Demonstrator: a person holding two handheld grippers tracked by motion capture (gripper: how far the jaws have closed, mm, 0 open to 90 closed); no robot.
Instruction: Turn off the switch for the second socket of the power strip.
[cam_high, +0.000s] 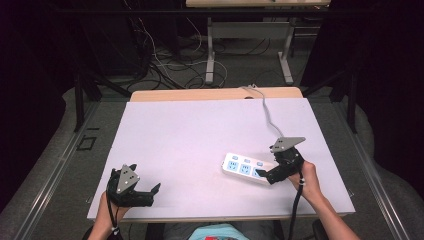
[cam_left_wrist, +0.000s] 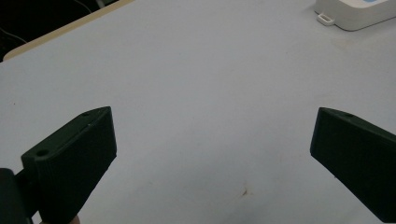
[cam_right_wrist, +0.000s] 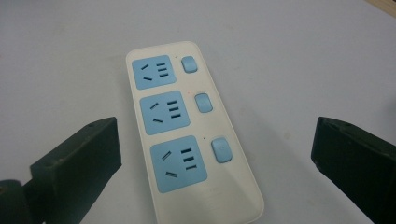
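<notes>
A: Which step is shown?

B: An approach is judged to be in hand. The right gripper is held over the near end of the white power strip, which lies flat on the desk at its right front (a grey cord is led from it toward the far edge). The fingers are spread wide, with the strip between them, and nothing is gripped.

A: And the left gripper?

B: It is rested near the front left corner, well apart from the strip; its fingers are likewise spread wide over bare desk.

A: What is called for next?

B: Probably a lowering of the right gripper, so that the strip's long sides or one of its blue switches can be met.
</notes>
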